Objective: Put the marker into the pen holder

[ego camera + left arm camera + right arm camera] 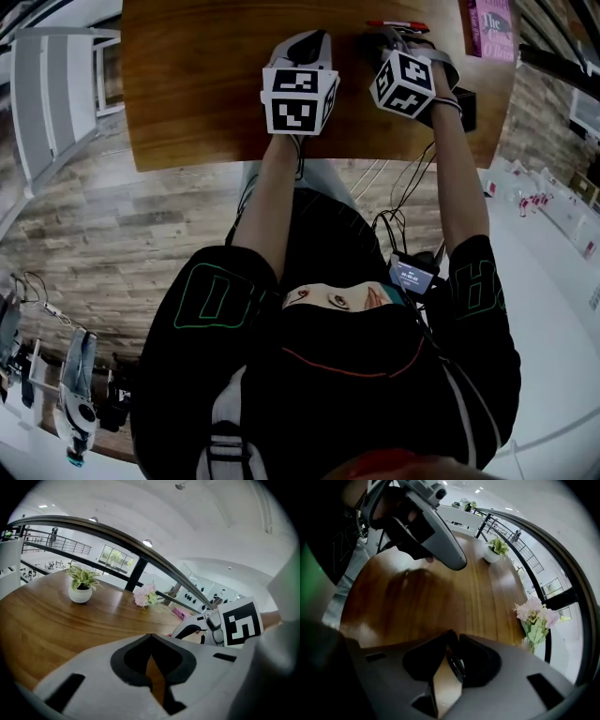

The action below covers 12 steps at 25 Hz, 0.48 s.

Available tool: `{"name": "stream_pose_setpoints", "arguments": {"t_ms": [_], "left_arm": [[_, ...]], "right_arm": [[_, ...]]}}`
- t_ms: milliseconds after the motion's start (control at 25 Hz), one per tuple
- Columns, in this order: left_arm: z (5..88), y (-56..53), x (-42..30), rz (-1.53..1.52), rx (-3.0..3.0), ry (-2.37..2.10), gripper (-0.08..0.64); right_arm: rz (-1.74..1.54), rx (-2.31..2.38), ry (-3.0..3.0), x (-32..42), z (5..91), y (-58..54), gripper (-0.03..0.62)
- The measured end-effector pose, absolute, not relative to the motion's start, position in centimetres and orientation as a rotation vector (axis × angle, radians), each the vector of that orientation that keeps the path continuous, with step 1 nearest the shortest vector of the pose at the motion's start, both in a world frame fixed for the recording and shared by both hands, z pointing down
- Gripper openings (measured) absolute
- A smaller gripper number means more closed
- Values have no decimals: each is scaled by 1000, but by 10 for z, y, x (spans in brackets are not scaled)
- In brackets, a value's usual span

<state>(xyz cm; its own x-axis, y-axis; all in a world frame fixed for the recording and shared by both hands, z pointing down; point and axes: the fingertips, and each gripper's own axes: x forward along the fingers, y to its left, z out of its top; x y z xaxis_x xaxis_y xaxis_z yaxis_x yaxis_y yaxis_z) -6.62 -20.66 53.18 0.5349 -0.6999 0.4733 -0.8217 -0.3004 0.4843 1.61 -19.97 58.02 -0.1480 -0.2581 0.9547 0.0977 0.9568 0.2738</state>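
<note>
Marker [397, 24] lay on table [187, 94], 12 o'clock of right gripper [452, 637] | it and left gripper [150, 637] were closed, empty | pickup, placing judged pending

- You wear a black top [375, 375]. Its short sleeves [211, 295] carry outlined green lettering.
- A thin red line [347, 367] crosses your black head covering.
- Left tool [150, 637]: light grey moulded shell, dark recess around the jaws, a rectangular slot to either side.
- Right tool [453, 639]: the same grey shell, recess and slots.
- Each tool bears a white cube [298, 97] printed with black square markers.
- A black strap [450, 103] bands your right wrist.
- Thin black cables [408, 202] run along your right side to a small unit with a lit screen [415, 277].
</note>
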Motion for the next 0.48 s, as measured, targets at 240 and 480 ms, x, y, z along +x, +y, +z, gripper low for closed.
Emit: {"name": "stream_pose_setpoints", "arguments": {"t_ms": [240, 480], "left_arm": [[531, -210, -64, 225, 2075, -1226, 9], [529, -211, -66, 229, 2081, -1223, 9]], "right_arm": [[-326, 19, -1655, 17, 582, -199, 89], [-308, -16, -1639, 15, 583, -197, 73]]}}
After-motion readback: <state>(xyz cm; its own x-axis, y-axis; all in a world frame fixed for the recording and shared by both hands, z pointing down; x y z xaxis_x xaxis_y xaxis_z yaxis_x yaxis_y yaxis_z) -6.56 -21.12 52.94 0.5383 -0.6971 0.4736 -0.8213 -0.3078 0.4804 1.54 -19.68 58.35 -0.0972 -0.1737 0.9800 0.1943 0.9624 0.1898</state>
